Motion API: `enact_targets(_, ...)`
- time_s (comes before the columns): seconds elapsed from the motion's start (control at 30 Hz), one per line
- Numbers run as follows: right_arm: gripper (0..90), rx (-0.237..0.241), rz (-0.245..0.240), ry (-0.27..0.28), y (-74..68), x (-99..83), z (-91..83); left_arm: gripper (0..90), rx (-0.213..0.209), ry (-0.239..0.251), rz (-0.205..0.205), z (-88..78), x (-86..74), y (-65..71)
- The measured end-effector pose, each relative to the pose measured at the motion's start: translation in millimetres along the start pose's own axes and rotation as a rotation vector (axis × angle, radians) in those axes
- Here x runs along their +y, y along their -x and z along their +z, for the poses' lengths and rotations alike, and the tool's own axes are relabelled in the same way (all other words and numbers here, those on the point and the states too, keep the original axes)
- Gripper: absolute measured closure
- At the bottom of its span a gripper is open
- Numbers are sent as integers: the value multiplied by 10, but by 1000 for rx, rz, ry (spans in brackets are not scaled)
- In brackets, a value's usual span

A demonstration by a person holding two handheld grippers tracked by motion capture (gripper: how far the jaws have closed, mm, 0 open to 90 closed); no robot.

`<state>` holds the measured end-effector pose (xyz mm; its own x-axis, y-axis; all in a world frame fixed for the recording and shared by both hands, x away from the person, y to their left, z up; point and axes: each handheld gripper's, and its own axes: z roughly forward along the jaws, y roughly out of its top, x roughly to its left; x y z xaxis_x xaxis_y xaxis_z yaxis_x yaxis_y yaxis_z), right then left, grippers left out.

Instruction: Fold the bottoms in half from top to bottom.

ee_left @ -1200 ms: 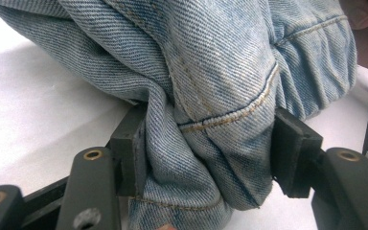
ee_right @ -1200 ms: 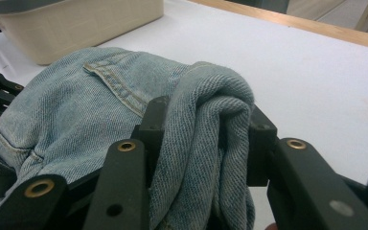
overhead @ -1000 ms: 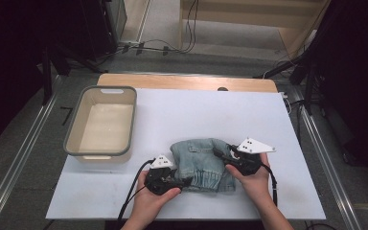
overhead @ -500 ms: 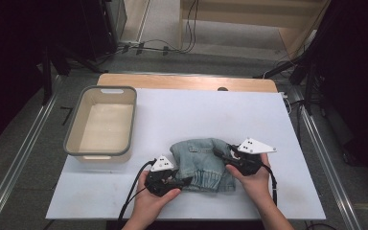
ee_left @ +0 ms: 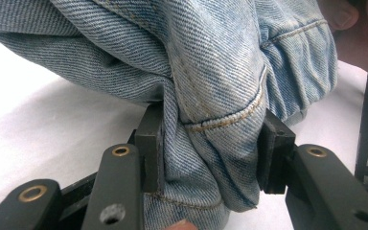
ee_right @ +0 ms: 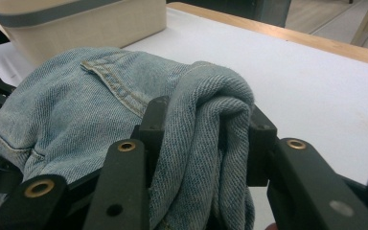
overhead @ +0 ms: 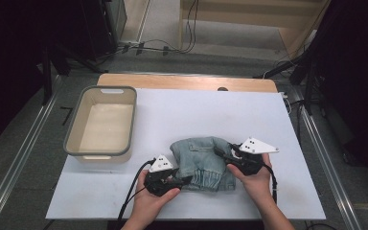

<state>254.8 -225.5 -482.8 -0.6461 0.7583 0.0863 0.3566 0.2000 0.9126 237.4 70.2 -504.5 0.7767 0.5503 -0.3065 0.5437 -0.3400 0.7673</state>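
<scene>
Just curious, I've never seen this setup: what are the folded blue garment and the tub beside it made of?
The garment looks like light-washed denim: diagonal twill weave, tan topstitched seams, faded patches. The tub seems to be matte cream plastic with a grey rim band, though smooth moulded walls are the only clue.

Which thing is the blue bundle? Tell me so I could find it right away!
Look at the big white table, then down to its near edge between the two hands. There lies the folded jeans, pinched by the left tool and right tool. It is the soft blue cloth; the tub beside it is hard and beige.
</scene>
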Motion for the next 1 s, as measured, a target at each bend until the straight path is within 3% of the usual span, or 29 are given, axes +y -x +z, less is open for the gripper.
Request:
enact_targets(0.57, 601, -8, -8, 48, -33, 161, -81, 538, 7, 63, 49, -142, 117, 29)
enact_targets(1.0, 601, -13, -3, 82, -83, 313, -138, 546, 14, 102, 65, -276, 220, 52)
